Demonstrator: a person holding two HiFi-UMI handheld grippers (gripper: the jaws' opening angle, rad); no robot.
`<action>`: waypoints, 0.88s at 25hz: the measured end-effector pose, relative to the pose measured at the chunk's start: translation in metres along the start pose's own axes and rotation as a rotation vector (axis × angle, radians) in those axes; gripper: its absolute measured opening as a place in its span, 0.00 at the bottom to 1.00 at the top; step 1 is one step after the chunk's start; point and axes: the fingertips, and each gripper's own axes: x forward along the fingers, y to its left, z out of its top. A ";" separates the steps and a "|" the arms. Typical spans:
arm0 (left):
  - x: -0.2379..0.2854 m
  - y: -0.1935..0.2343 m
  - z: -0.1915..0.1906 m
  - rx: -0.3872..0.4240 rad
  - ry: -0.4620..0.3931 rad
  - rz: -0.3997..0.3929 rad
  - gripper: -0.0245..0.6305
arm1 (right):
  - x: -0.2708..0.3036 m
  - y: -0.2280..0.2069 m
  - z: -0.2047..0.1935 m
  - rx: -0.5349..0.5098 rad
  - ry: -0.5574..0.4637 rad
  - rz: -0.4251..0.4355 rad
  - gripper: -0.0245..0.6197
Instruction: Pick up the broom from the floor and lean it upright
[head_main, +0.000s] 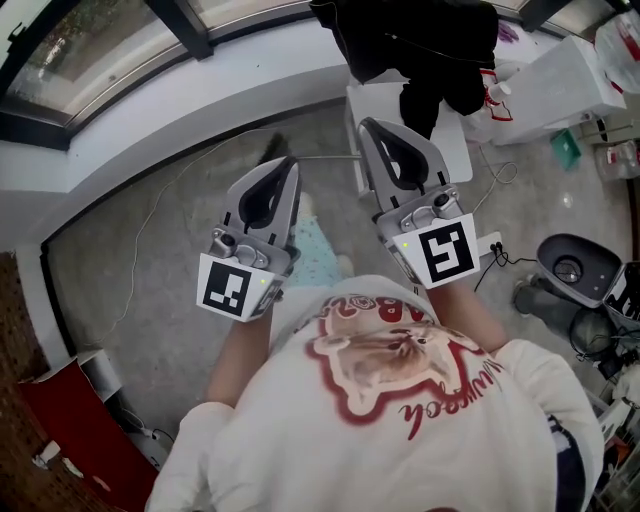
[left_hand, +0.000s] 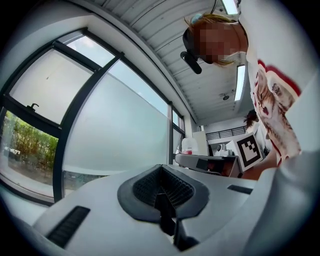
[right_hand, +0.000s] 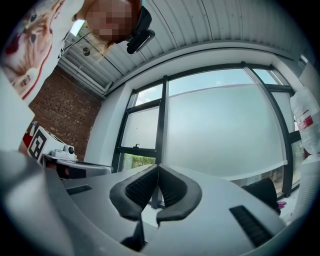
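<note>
The task looks barely begun. What I take for the broom (head_main: 274, 149), a dark head with a thin pale handle, lies flat on the floor just short of the window sill (head_main: 200, 105), so both the pick-up and the leaning are left. The left gripper (head_main: 289, 165) and right gripper (head_main: 368, 127) point toward that sill, their jaws pressed together on nothing.
</note>
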 end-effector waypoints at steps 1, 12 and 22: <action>0.008 0.008 -0.001 -0.001 -0.005 -0.010 0.07 | 0.009 -0.004 -0.002 -0.002 0.000 -0.009 0.08; 0.125 0.114 0.000 0.017 0.007 -0.154 0.07 | 0.136 -0.076 -0.026 -0.036 -0.002 -0.121 0.08; 0.184 0.147 -0.034 -0.045 0.064 -0.254 0.07 | 0.176 -0.118 -0.054 -0.027 0.036 -0.232 0.08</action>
